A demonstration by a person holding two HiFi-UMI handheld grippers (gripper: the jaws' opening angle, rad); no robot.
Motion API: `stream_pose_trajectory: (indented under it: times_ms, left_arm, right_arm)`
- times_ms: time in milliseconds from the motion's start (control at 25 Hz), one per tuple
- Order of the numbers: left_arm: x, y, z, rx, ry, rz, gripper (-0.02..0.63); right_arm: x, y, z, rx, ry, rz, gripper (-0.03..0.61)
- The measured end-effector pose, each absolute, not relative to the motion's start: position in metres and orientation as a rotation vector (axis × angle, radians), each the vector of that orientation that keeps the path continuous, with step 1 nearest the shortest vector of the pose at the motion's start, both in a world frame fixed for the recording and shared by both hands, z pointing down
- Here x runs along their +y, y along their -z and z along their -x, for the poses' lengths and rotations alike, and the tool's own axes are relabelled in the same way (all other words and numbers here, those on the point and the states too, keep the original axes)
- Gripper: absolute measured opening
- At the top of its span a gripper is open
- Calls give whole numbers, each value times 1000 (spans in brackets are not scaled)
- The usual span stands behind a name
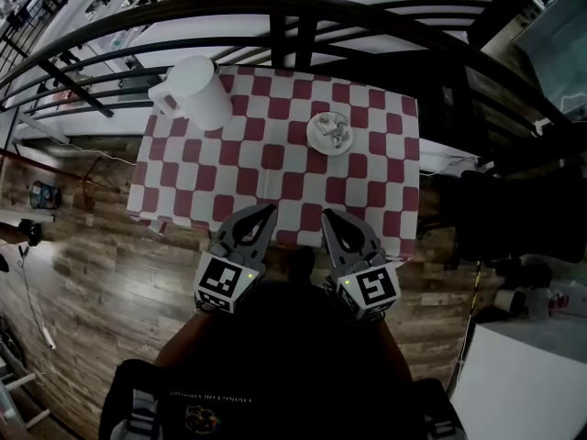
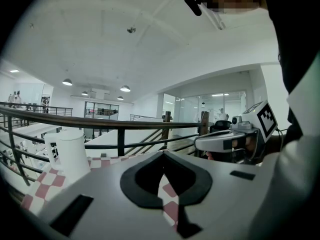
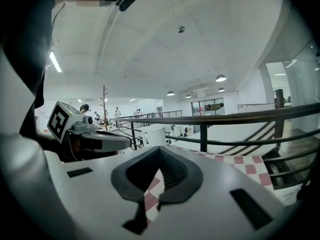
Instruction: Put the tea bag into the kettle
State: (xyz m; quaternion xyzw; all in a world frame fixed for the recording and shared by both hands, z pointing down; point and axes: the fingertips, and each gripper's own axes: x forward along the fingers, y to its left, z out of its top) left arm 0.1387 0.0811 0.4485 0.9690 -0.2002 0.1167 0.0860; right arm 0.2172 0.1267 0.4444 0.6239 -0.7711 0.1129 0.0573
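1. Currently the left gripper (image 1: 266, 211) and right gripper (image 1: 328, 216) both hover over the tabletop's (image 1: 275, 183) near edge, fingers (image 1: 249, 230) closed on nothing.
2. The tea bag (image 1: 332, 136) lies on a small plate (image 1: 313, 142) straight ahead of the right gripper, the nearer one. Its long axis is too small to read.
3. The kettle (image 1: 197, 92) stands far left, well apart from the plate.
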Motion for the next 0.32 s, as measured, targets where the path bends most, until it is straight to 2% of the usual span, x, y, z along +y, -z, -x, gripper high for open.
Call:
stream_pose_trajectory:
  times_ms: [320]
  left_arm:
    - [85,-447,-141,-594,-365,-2884,3]
  right_arm:
    - [130,-450,-219,-2343,-327,-1880,11]
